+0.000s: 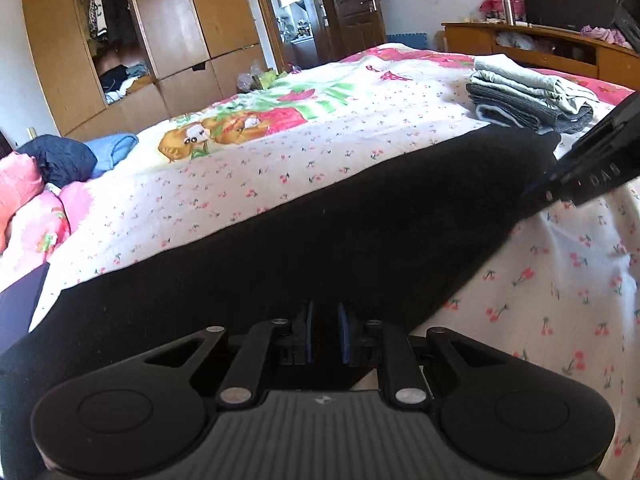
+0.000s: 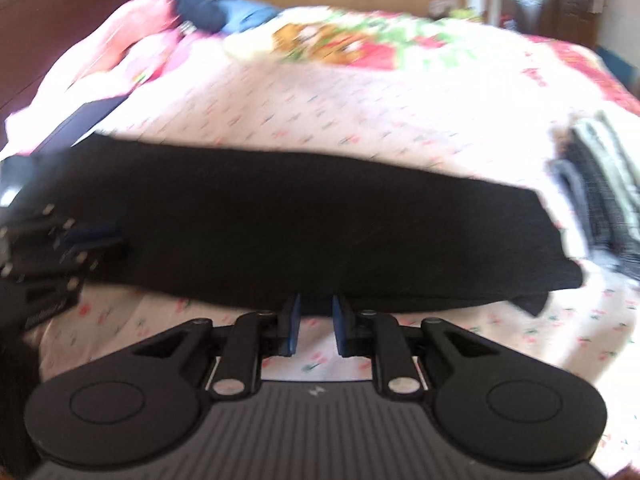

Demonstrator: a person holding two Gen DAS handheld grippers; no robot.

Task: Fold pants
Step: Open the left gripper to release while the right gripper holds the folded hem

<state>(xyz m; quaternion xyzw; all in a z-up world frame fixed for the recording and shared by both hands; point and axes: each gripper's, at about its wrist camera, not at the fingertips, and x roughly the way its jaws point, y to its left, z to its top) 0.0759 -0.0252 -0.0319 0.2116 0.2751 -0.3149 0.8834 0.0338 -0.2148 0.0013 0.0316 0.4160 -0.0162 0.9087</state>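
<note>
Black pants (image 1: 320,220) lie stretched in a long band across the cherry-print bed sheet (image 1: 320,132). My left gripper (image 1: 325,334) is at the band's near edge, its blue pads close together and shut on the black cloth. In the right wrist view it shows at the pants' left end (image 2: 108,240). My right gripper (image 2: 316,328) sits at the near edge of the pants (image 2: 320,220), with dark fabric pinched between its fingertips. The left wrist view shows it gripping the far right end (image 1: 540,192). That right wrist view is blurred.
A stack of folded clothes (image 1: 528,100) sits on the bed just beyond the pants' right end. Pink bedding and dark and blue garments (image 1: 60,160) are heaped at the headboard end. A dark flat object (image 1: 20,300) lies at the left. A wooden wardrobe (image 1: 160,40) stands behind.
</note>
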